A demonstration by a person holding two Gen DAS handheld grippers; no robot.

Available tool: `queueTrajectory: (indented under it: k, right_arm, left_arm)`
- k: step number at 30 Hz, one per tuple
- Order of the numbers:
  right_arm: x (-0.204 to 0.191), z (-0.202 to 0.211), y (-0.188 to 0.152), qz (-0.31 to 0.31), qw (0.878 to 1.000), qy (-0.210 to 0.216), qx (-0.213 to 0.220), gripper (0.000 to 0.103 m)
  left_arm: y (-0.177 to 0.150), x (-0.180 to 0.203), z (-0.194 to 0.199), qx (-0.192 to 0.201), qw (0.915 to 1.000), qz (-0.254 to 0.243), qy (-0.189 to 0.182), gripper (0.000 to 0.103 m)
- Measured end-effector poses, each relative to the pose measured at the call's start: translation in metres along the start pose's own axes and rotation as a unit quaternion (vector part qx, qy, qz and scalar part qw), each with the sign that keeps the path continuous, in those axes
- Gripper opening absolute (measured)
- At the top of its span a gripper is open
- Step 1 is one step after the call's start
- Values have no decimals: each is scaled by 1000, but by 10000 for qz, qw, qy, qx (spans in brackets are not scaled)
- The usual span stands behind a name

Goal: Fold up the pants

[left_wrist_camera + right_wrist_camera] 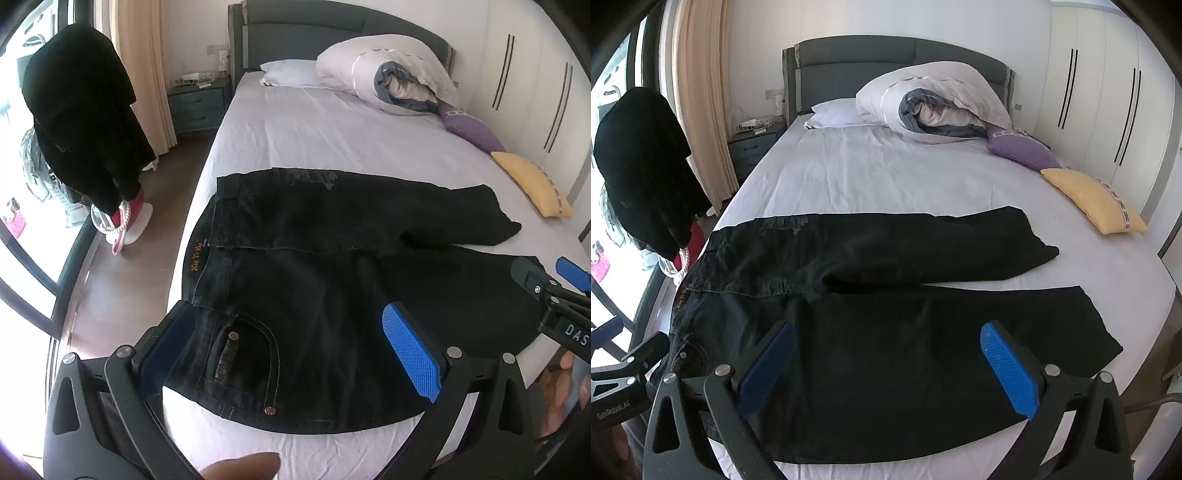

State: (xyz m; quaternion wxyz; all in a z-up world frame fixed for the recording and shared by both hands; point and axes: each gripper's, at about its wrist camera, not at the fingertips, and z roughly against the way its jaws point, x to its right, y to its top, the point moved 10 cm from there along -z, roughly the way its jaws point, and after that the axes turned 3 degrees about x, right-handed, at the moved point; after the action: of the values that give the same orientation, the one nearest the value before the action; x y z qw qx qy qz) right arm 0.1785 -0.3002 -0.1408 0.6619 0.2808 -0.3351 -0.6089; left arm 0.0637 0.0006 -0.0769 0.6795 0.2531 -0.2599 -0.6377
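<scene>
Lying spread flat on the bed (pixel 314 122), black pants (pixel 332 277) seen below both claws, left gripper (pixel 295 347) held wide over the waist pocket, right gripper (pixel 886 365) held wide above the near leg, nothing gripped.

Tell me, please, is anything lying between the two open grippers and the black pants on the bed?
Nothing visible is. The left gripper and right gripper hang open directly over the pants, with only air between.

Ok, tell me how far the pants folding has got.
Done: the black pants lie spread flat on the bed, legs apart. In hand: the left gripper and right gripper hover open above the near leg, holding nothing. Left: every fold.
</scene>
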Motion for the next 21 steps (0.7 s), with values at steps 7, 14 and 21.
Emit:
queueTrajectory:
  k: [7, 14, 21]
  right_arm:
    - [-1, 2, 1, 9, 10000, 29, -16, 103]
    - [-1, -3, -3, 4, 10000, -19, -61, 103]
    - [-1, -4, -3, 8, 10000, -28, -73, 103]
  left_arm:
    - [1, 0, 2, 27, 10000, 38, -14, 103]
    - [1, 2, 2, 34, 10000, 2, -16, 103]
    - [1, 4, 2, 29, 10000, -6, -8, 103]
